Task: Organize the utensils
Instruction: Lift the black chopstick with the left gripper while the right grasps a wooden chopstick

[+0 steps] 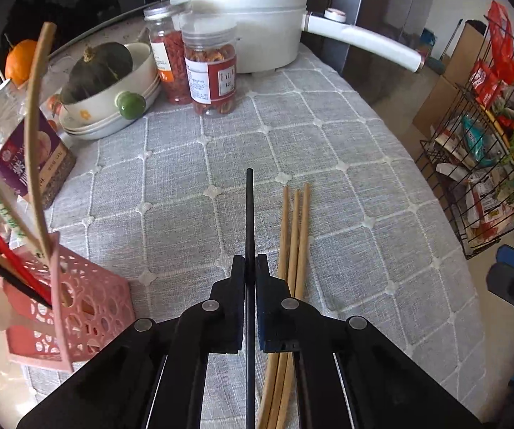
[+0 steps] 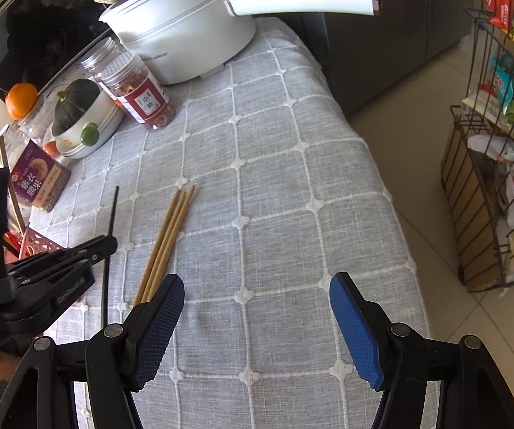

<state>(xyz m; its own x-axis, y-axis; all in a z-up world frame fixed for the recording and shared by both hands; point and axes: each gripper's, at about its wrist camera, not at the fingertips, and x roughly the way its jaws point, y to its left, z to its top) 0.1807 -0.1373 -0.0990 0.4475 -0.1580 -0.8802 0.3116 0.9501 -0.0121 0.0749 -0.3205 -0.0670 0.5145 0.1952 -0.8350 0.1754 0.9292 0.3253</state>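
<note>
My left gripper (image 1: 250,262) is shut on a thin black chopstick (image 1: 249,207), which runs straight out between the jaws, its far end over the grey checked tablecloth (image 1: 346,196). Three wooden chopsticks (image 1: 295,228) lie side by side on the cloth just right of it. A pink perforated holder (image 1: 85,307) at the left holds red, black and wooden utensils. In the right wrist view my right gripper (image 2: 257,286) stands open over bare cloth with nothing between its blue pads. The wooden chopsticks (image 2: 165,239), the black chopstick (image 2: 112,211) and the left gripper (image 2: 108,243) lie to its left.
At the back stand a white pot (image 1: 242,18) with a long handle, two clear jars (image 1: 210,68), a bowl holding a dark squash (image 1: 99,68), an orange (image 1: 19,60) and a purple box (image 1: 31,161). A wire rack (image 1: 489,150) of packets stands beyond the table's right edge.
</note>
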